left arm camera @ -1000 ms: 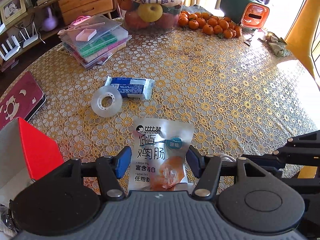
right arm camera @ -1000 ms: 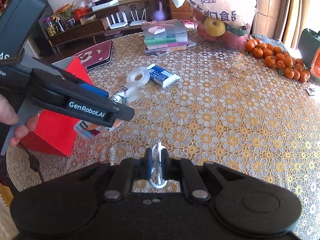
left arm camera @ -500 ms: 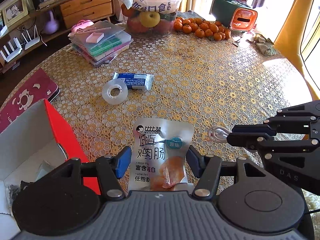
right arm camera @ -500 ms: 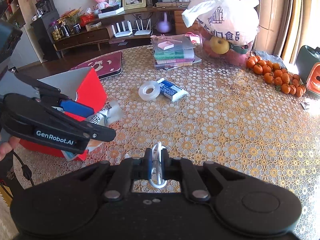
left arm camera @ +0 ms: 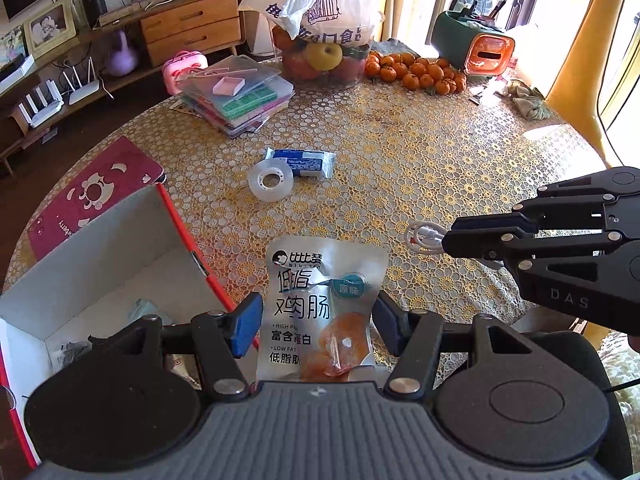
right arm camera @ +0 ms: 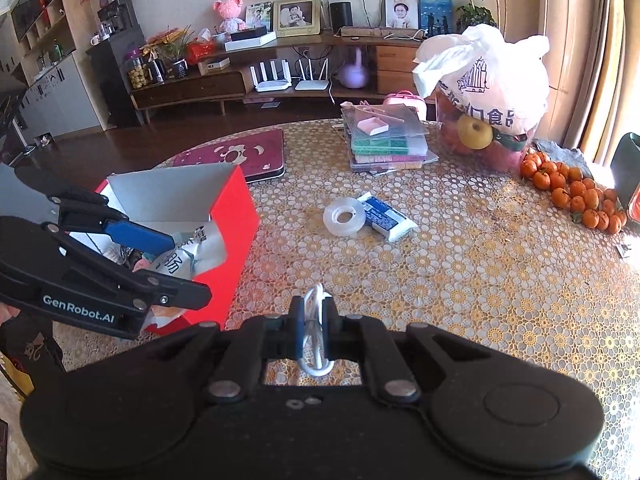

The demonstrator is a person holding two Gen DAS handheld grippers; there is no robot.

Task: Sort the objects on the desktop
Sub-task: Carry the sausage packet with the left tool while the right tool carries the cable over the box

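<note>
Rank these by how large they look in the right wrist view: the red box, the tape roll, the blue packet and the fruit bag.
1. Red box and fruit bag: alike, though the box is nearer.
2. Blue packet and tape roll: too alike to rank.

Round counter (left arm camera: 420,152) covered with a gold floral lace cloth. Centre frame: clear tape roll (left arm camera: 269,181) touching a blue-and-white packet (left arm camera: 306,162). Upper left: stack of flat plastic cases (left arm camera: 238,98); left edge: maroon pad (left arm camera: 90,196); lower left: open red box (left arm camera: 182,236). Top centre: bagged fruit (left arm camera: 324,46), loose tangerines (left arm camera: 416,74) beside it; green-and-orange container (left arm camera: 474,46) at upper right.
</note>
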